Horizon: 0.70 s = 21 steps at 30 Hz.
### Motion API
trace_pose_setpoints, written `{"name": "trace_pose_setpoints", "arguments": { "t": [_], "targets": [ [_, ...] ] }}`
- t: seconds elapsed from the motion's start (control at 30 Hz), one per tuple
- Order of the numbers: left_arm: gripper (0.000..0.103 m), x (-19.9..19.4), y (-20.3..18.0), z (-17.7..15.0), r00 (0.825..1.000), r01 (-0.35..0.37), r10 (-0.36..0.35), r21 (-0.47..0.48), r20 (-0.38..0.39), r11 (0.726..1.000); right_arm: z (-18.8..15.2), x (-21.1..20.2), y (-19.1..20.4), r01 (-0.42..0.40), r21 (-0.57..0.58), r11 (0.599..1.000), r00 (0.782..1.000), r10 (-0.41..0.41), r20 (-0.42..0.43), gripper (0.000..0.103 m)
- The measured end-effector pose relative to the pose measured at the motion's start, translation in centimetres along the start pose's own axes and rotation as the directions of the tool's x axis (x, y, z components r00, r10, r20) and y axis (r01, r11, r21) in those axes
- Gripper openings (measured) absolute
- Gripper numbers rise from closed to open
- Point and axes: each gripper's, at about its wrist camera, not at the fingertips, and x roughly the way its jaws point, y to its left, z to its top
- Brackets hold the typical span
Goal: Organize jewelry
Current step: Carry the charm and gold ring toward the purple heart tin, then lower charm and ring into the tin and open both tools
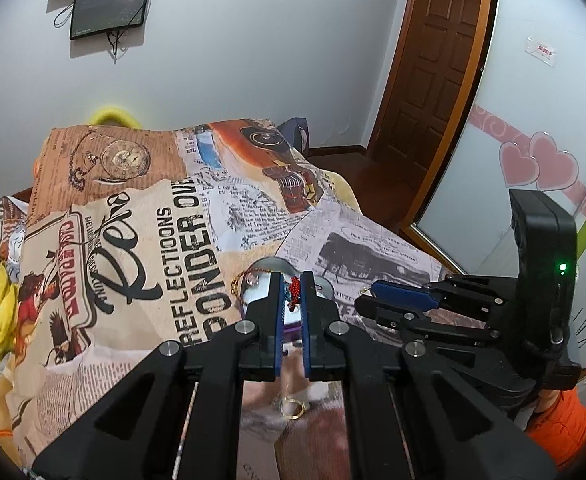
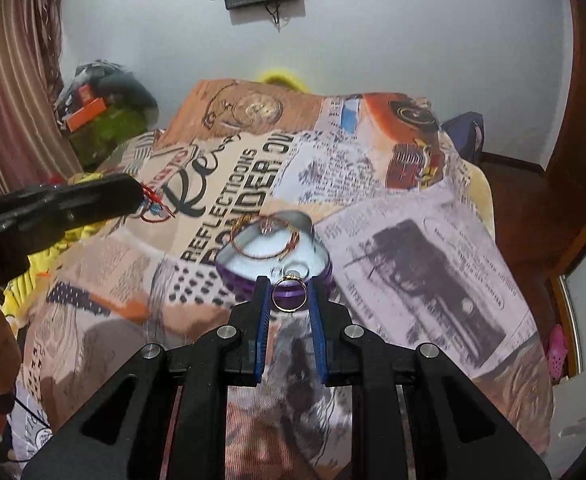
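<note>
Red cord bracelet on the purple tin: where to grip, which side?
Grip the red cord bracelet on its near arc, over the white inside of the purple tin, clear of the bead at the far rim. Come from above, fingers straddling the cord; it lies flat, so a side approach would likely hit the wall. Right gripper holds a gold ring, left gripper a red knot.

A printed bedspread [image 1: 141, 216] is covering the bed; two screens [image 1: 109, 6] are hanging on the wall beside a wooden door [image 1: 433, 64].
</note>
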Motion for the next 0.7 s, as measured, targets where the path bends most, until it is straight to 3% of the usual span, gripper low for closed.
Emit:
{"name": "trace_pose_setpoints", "arguments": {
  "t": [0.33,0.7],
  "targets": [
    [0.006,3.3,0.8,0.7,0.999,0.025,-0.026,-0.010,-0.041,1.000,1.8,1.6,-0.5,-0.003,-0.014,1.000,1.000,0.003,0.011,0.017],
    [0.006,7.7,2.2,-0.2,0.989,0.053,-0.059,-0.047,-0.138,0.997,1.8,4.6,-1.0,-0.013,-0.019,1.000,0.998,0.012,-0.056,0.017]
  ]
}}
